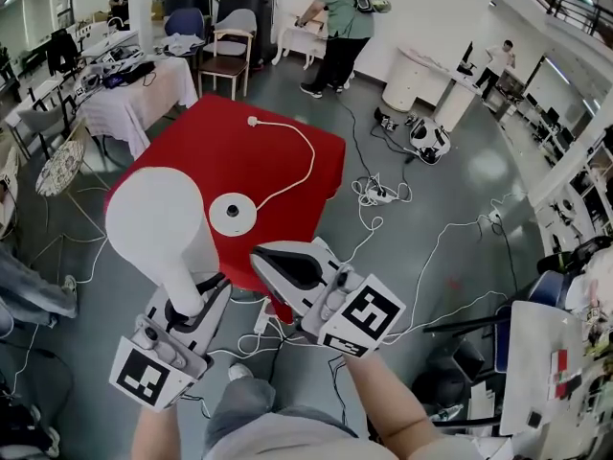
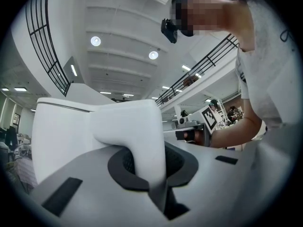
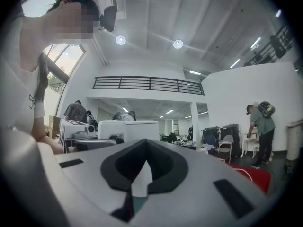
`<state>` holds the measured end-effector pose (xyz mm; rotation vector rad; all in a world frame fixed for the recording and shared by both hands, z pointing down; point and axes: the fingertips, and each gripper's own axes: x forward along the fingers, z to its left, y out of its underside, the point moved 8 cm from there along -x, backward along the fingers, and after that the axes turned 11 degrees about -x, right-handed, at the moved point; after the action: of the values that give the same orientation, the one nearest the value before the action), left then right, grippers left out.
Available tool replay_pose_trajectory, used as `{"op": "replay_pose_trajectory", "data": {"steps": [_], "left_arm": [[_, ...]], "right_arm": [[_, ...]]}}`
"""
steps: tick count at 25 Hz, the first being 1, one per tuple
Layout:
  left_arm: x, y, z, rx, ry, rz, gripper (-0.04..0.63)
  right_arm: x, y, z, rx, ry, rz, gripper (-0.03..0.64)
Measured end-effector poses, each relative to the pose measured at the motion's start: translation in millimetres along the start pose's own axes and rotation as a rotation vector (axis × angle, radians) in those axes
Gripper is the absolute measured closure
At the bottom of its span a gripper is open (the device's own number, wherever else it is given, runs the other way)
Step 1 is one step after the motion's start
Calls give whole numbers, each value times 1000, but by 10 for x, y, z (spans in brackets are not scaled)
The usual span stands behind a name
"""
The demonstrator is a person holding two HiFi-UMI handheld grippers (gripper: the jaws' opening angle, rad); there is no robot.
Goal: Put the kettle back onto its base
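My left gripper (image 1: 188, 303) is shut on the handle of the white kettle (image 1: 161, 226), which hangs in the air over the near left corner of the red table (image 1: 306, 161). In the left gripper view the white handle (image 2: 135, 136) runs down between the pads of the left gripper (image 2: 147, 176), and the kettle's body (image 2: 61, 136) fills the left side. The round white base (image 1: 233, 214) lies flat on the table just right of the kettle, with its cord (image 1: 305, 156) running to a plug at the far edge. My right gripper (image 1: 266, 257) hovers beside the kettle, shut and empty (image 3: 138, 176).
Cables and a power strip (image 1: 378, 195) lie on the grey floor right of the table. A cloth-covered table (image 1: 134, 89) and a chair (image 1: 230, 56) stand at the back left. A person (image 1: 340, 27) stands at the back, and a white desk (image 1: 541, 372) sits at the lower right.
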<state>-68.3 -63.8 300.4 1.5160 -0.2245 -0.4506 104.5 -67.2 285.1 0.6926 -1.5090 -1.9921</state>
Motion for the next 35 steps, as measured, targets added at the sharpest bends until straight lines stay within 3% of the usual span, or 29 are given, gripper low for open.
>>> {"op": "replay_pose_trajectory", "data": {"steps": [7,11,21,26,35], "left_arm": [[363,67,459,28,49,25,558],[537,176,577,20,40,33,558],[1142,514,618,-8,-96,59,558],[1394,765,683,13,-149,64,558],[1796,1218,848,-48,-220,19,558]], "right_arm": [[402,105,-460,-11,11,-19,609],[486,216,-646,4,-10,-26,609],[447,472,-1314,37,-187,-39,609],[387,738,-1541,58,-267,-28,609],[100,1094,-1765,54,-330,3,609]]}}
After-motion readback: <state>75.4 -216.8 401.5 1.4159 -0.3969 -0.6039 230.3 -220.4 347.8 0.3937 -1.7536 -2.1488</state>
